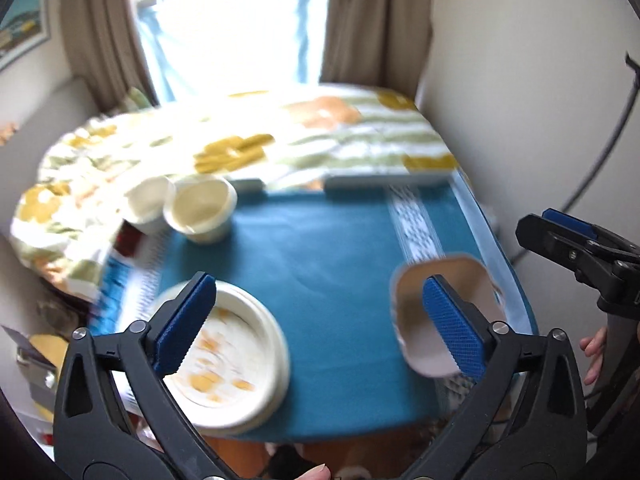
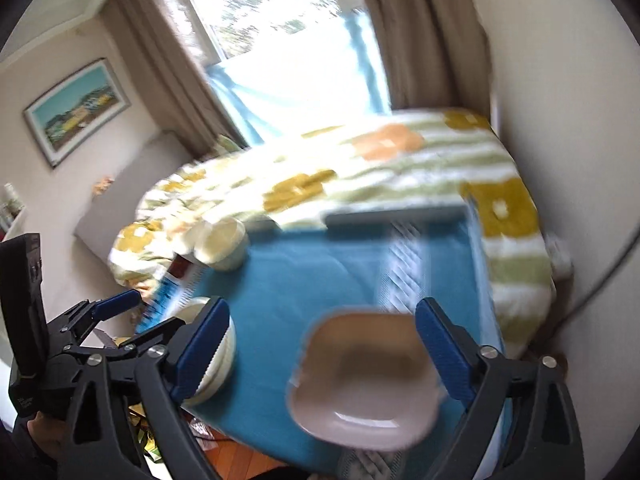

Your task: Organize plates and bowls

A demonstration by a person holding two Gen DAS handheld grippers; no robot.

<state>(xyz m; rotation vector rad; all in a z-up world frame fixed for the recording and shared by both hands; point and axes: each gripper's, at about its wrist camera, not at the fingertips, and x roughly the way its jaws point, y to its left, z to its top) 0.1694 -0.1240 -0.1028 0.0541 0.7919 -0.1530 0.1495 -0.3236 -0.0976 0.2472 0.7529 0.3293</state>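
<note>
A stack of cream plates (image 1: 236, 364) with orange marks lies at the near left of the blue-clothed table (image 1: 320, 248). A beige squarish bowl (image 1: 408, 304) sits near the right edge. Two cream bowls (image 1: 200, 208) stand at the far left. My left gripper (image 1: 320, 284) hangs open above the table, holding nothing. In the right wrist view my right gripper (image 2: 324, 308) is open above the beige bowl (image 2: 360, 376), clear of it. The plates (image 2: 218, 360) show partly behind its left finger. The cream bowl (image 2: 222, 244) stands further back. Both views are blurred.
A bed with a floral blanket (image 1: 280, 140) adjoins the table's far side, below a bright curtained window. A flat grey object (image 1: 388, 180) lies at the table's far edge, and a printed box (image 1: 120, 256) at its left. A wall with a dark cable (image 1: 600, 152) runs close on the right.
</note>
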